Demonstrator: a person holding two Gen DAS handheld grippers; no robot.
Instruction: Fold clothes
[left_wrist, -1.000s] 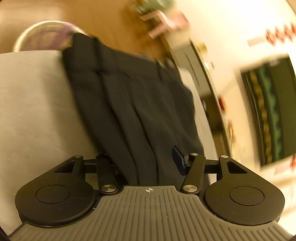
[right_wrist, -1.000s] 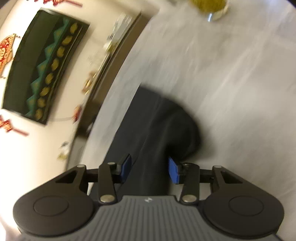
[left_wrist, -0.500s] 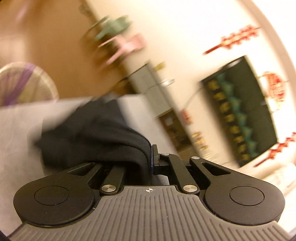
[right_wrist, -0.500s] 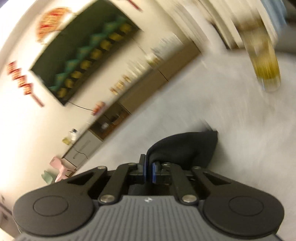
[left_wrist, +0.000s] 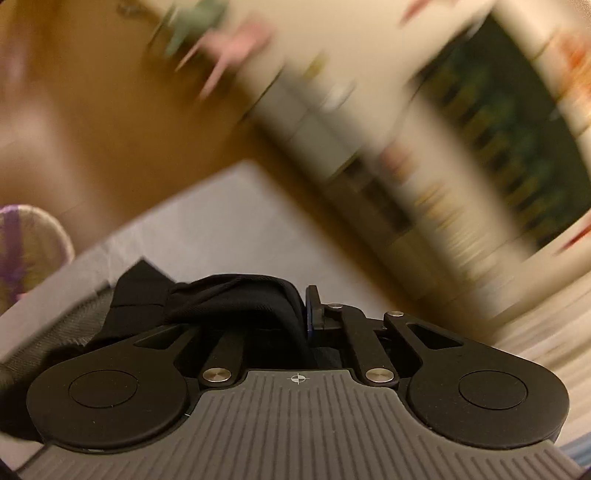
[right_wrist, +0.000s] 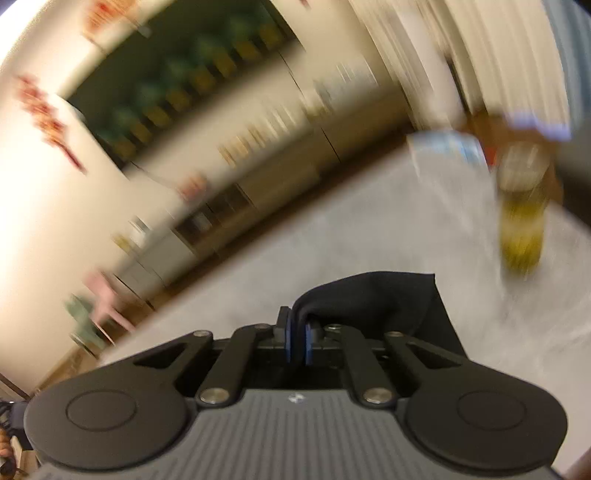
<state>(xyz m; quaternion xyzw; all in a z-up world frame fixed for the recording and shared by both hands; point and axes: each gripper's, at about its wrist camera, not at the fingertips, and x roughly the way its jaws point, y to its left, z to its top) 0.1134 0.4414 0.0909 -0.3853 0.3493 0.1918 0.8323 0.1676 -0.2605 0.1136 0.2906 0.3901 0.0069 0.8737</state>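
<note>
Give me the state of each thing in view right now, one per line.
Left tool: shut on the dark garment.
Right tool: shut on the dark garment.
Dark garment: bunched, gripped by both tools, lifted at the gripped edges.
Grey table cover: lies flat under the garment.
Glass: upright on the table, part-filled with yellow liquid, blurred.
Basket: beside the table, contents too blurred to tell.

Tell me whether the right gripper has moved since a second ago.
Yes. The right gripper has closed on the dark garment and tilted up: the grey table cover once filled its view; now the wall cabinets show.
</note>
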